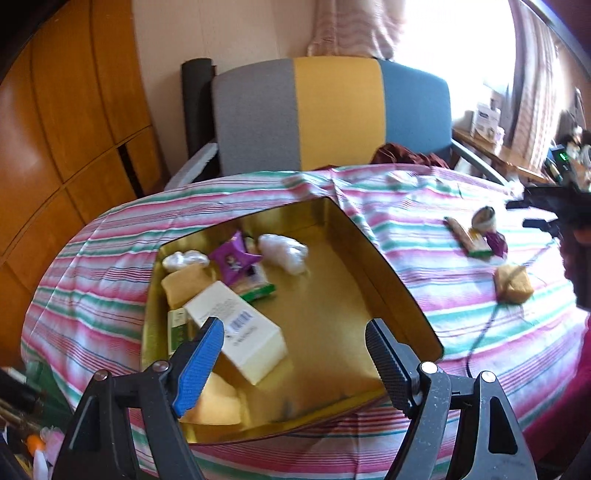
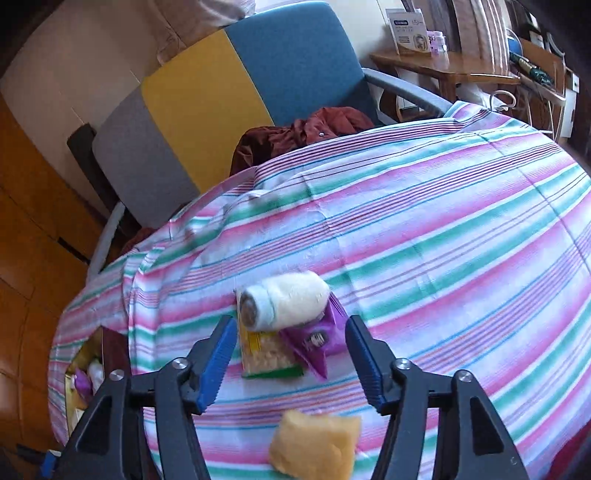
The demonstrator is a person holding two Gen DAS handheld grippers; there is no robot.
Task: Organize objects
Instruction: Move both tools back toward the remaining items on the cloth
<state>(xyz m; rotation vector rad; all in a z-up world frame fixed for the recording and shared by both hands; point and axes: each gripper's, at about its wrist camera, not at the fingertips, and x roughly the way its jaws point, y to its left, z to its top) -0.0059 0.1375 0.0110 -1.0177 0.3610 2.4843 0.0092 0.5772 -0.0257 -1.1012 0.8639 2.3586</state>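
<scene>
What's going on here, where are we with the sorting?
A person is sorting small items into a gold tin on a striped cloth. The left hand-held gripper hovers open over the tin, holding nothing. The right hand-held gripper is open above a white roll, purple packet and cracker pack; a yellow sponge lies nearer.

A lived-in home room, this: striped cloth [image 2: 424,229] over the tabletop, a grey-yellow-blue armchair [image 1: 332,114] behind it, wooden wardrobe doors [image 1: 62,122], curtains [image 1: 354,26] at the bright window.
</scene>
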